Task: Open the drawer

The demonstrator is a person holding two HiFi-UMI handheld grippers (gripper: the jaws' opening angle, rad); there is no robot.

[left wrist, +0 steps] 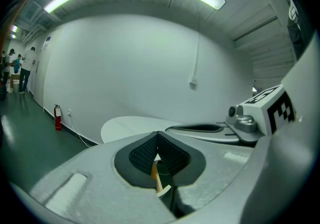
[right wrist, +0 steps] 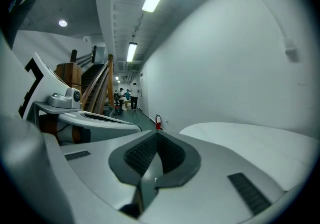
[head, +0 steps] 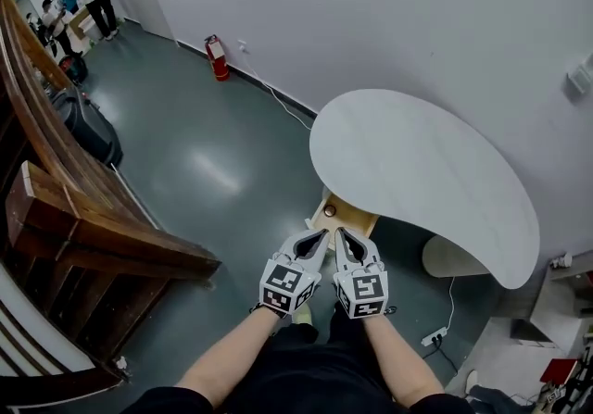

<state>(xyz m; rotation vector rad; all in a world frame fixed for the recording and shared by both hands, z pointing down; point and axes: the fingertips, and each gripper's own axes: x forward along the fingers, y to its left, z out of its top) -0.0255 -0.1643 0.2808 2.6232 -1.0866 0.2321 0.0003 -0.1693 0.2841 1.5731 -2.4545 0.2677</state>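
Looking steeply down in the head view, the left gripper (head: 316, 240) and right gripper (head: 344, 240) lie side by side at the end of the person's forearms, tips aimed at the drawer (head: 348, 215). It is a small pale wooden front tucked under the near edge of a white kidney-shaped tabletop (head: 417, 171). A small dark round knob (head: 329, 211) sits on the front, just beyond the left gripper's tips. Whether the drawer is already slightly out cannot be told. A red fire extinguisher (head: 218, 58) stands at the far wall, and a wooden staircase (head: 83, 218) fills the left side.

Left gripper view: the ribbed pads are pressed together with nothing held. A sliver of orange wood (left wrist: 154, 172), probably the drawer, shows through the slit below them. The tabletop lies ahead and the right gripper is just beside it.

Right gripper view: the pads again meet tip to tip, clenched on nothing. The tabletop lies to the right and the left gripper to the left.

Handling, as judged: the drawer looks stiff, rigid wood, likely light, and should slide rather than lift. The knob is the evident hold. Being small and round, it may slip, so the jaws should part, close squarely round it and pull straight back, staying clear of the overhanging tabletop.
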